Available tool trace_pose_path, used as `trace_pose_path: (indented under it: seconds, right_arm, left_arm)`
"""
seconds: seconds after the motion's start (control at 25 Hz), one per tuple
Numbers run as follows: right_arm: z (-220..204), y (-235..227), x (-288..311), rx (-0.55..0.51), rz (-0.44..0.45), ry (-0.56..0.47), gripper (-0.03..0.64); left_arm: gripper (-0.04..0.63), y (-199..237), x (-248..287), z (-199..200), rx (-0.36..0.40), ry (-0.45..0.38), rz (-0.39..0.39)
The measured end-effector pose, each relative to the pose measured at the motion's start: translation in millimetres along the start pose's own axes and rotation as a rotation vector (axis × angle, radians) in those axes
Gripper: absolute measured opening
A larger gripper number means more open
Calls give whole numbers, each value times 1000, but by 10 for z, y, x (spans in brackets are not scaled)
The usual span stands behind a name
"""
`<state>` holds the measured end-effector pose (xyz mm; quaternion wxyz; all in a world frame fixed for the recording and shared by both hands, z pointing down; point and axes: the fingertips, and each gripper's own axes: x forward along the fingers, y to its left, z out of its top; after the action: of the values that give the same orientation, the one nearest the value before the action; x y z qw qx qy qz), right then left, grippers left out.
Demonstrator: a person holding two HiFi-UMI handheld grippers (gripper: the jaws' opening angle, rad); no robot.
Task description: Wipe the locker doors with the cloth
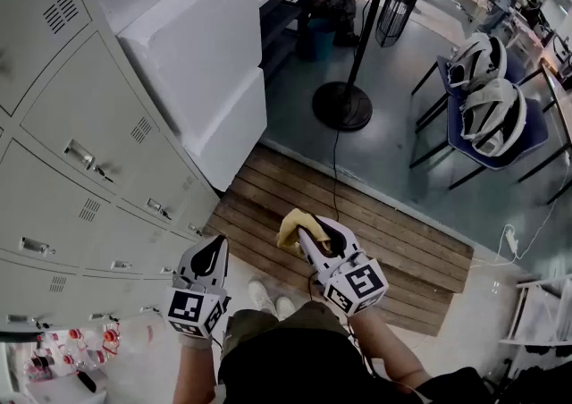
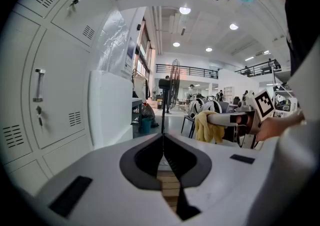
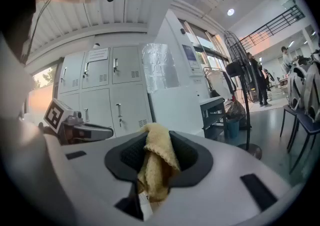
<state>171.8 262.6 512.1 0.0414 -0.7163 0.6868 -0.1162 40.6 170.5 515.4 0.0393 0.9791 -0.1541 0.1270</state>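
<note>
The right hand-held gripper (image 3: 156, 146) is pinching the cloth (image 3: 158, 162) between its jaws. The cloth is a pale yellow fabric with a terry texture, folded and bunched. One fold rises above the jaw tips and the rest hangs below them.

In the head view, the cloth sits at the 11 o'clock end of the right hand-held gripper, near frame centre and above the wooden decking (image 1: 384, 241).

The left hand-held gripper (image 2: 163, 151) has its jaws pressed together with nothing between them. It is held at 9 o'clock from the right one, apart from it.

The grey locker doors (image 1: 85, 138) occupy the 9 o'clock side of the head view. Each door carries a metal handle and a vent grille. The cloth is apart from every door.

A pedestal fan (image 1: 342, 105) stands on the floor at 12 o'clock.
</note>
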Motion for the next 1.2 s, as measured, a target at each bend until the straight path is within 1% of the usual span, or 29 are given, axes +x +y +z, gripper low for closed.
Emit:
trace_pose_path:
  seconds: [0.16, 0.28, 0.48, 0.56, 0.64, 0.76, 1.0, 1.08, 1.2]
  right_arm:
    - [11, -138, 28, 8, -30, 7, 112]
    - [40, -166, 167, 7, -44, 14, 112]
    - [70, -96, 626, 3, -49, 23, 112]
    - [118, -52, 846, 5, -56, 16, 114]
    - [187, -13, 1032, 16, -67, -1, 114]
    - [299, 42, 1285, 16, -66, -24, 114]
    - [412, 180, 1717, -3, -9, -22, 114]
    - [459, 193, 1889, -8, 19, -21, 114]
    - [502, 197, 2240, -16, 89, -16, 114]
  left_arm:
    - [9, -26, 149, -3, 23, 23, -41]
    - [9, 106, 255, 33, 21, 25, -59]
    - [9, 519, 326, 82, 11, 14, -71]
    - [9, 744, 326, 80, -4, 9, -70]
    - [9, 946, 315, 80, -1, 9, -70]
    - [9, 1240, 287, 130, 21, 2, -52]
    - [9, 1640, 233, 181, -7, -19, 13]
    - [9, 1769, 280, 241, -10, -33, 38]
    - [9, 1995, 350, 299, -18, -46, 97]
